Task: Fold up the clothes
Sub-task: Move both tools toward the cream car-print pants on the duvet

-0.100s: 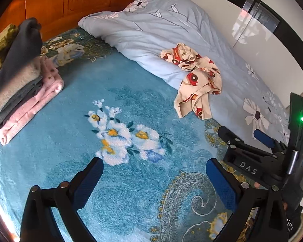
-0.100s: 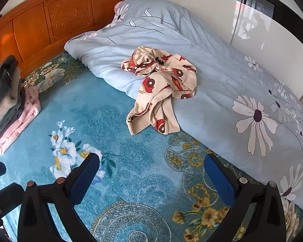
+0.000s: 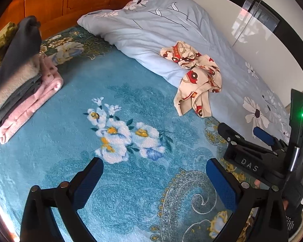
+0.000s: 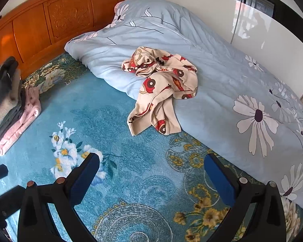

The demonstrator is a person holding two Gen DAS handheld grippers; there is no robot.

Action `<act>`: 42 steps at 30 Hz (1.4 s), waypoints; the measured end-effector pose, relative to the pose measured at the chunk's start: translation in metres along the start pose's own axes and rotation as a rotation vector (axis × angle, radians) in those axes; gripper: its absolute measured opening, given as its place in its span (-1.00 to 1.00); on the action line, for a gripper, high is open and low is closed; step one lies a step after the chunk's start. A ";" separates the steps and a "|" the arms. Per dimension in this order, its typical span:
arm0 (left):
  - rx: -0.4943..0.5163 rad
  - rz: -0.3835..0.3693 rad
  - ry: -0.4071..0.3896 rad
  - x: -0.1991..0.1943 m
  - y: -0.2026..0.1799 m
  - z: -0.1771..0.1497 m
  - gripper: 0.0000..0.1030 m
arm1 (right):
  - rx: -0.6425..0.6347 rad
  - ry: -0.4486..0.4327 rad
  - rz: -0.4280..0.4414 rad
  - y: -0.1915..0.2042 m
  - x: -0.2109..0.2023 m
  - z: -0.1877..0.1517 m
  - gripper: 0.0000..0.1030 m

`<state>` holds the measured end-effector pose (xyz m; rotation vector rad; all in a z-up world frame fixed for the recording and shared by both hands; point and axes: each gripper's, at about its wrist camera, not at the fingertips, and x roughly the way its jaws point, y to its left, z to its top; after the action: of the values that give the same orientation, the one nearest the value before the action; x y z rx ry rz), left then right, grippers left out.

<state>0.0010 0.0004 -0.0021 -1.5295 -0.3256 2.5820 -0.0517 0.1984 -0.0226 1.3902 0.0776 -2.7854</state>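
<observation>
While both tools, left tool [image 3: 154, 183] and right tool [image 4: 151, 178], are being held spread and empty, barely shifted, the crumpled garment [image 4: 161, 86] is lying unfolded across the quilt [image 4: 222, 76] edge.

Your bed [image 4: 131, 181]: teal floral blanket surface. On it, folded clothes stack [image 3: 16, 84] at left by the headboard; pale blue quilt [image 4: 212, 76] along right; crumpled cream patterned garment [image 4: 161, 86] draped over the quilt's edge.

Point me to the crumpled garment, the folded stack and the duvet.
crumpled garment [image 4: 161, 84], right wrist view, on its bunched middle.
folded stack [image 3: 20, 84], left wrist view, on the beige layer.
duvet [image 4: 222, 80], right wrist view, on plain blue fabric.
</observation>
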 end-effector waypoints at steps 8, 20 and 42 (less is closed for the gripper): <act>0.007 -0.010 -0.018 -0.003 0.004 -0.002 1.00 | -0.003 0.018 0.002 0.005 0.006 -0.003 1.00; 0.060 -0.056 -0.094 -0.006 0.003 0.009 1.00 | -0.024 0.042 -0.021 0.017 0.027 0.011 1.00; -0.002 -0.088 -0.096 0.029 0.021 0.023 1.00 | -0.011 0.104 -0.046 0.016 0.073 0.024 1.00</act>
<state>-0.0336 -0.0161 -0.0212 -1.3621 -0.3958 2.5924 -0.1136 0.1812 -0.0669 1.5500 0.1277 -2.7426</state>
